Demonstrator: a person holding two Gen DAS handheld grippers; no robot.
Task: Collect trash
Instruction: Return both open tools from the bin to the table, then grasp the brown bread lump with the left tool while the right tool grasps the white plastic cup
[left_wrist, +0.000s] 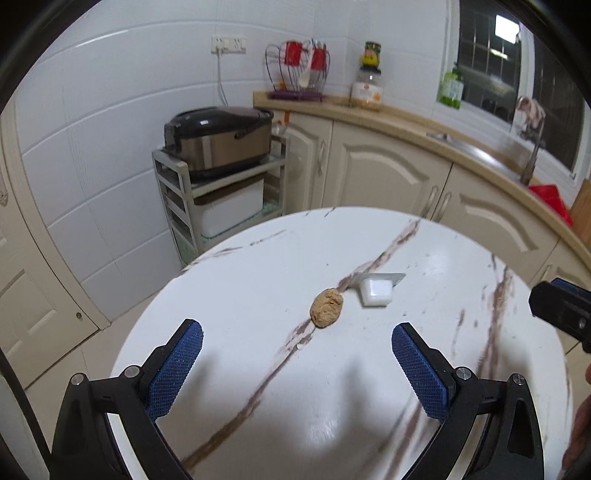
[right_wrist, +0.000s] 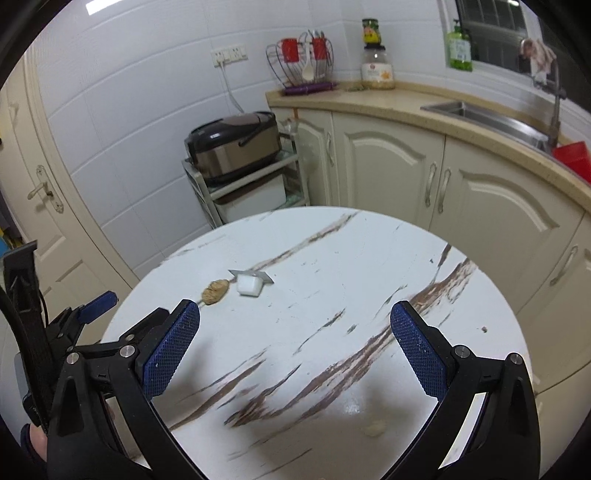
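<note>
While both grippers gape, brown lump (left_wrist: 327, 307) lies mid-table (left_wrist: 240, 280), edges far.

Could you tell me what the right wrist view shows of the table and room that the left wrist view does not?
Only the right wrist view shows a pale scrap near the table's near edge, a small dark crumb at its right side, and the door handle.

Only the left wrist view shows the bright window light.

Both show the brown lump beside the small white container on the round marble table, the rice cooker, and both open grippers: left gripper, right gripper.
</note>
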